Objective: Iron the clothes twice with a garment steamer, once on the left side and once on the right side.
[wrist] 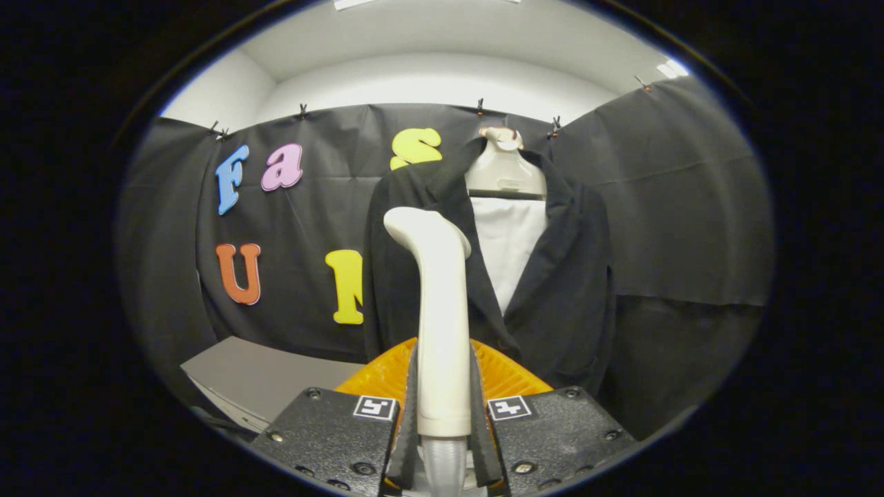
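Note:
A white garment steamer (438, 304) stands upright between my fingers, its handle pinched by both pads and its head bent toward the clothes. My gripper (443, 414) is shut on the steamer's handle. Beyond it hangs a black jacket (559, 290) over a white shirt (507, 241) on a pale hanger form (503, 169), against the black cloth wall. The steamer's head is in front of the jacket's left lapel; whether it touches the cloth I cannot tell. A clear hose (443, 466) leaves the handle's bottom end.
An orange ribbed basket-like object (511, 373) sits just ahead of the fingers, below the jacket. A grey table top (269, 376) lies to the left of it. The black cloth wall (684, 207) closes the booth behind and on both sides.

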`<act>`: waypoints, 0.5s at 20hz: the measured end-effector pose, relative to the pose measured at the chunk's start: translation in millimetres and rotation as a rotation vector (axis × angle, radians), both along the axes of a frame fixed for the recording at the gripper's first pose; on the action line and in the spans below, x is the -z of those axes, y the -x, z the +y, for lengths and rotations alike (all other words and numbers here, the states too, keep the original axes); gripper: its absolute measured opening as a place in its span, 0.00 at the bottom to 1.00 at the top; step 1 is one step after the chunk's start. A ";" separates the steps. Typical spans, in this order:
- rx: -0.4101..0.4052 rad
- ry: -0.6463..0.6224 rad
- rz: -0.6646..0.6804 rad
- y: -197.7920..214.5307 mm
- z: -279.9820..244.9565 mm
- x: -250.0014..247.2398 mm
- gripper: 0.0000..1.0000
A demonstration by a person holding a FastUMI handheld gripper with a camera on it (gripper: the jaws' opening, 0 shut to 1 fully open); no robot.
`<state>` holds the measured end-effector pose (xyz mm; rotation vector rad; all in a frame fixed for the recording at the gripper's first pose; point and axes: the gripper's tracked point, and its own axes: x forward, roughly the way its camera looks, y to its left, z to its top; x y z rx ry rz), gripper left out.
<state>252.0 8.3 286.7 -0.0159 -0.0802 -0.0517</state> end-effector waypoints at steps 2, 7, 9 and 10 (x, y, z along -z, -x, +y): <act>0.010 0.005 0.015 -0.4 -3.7 9.7 0.35; 0.034 0.020 0.056 1.8 -10.6 34.0 0.35; 0.045 0.026 0.073 2.2 -13.5 44.3 0.35; 0.052 0.032 0.082 2.8 -15.2 49.0 0.35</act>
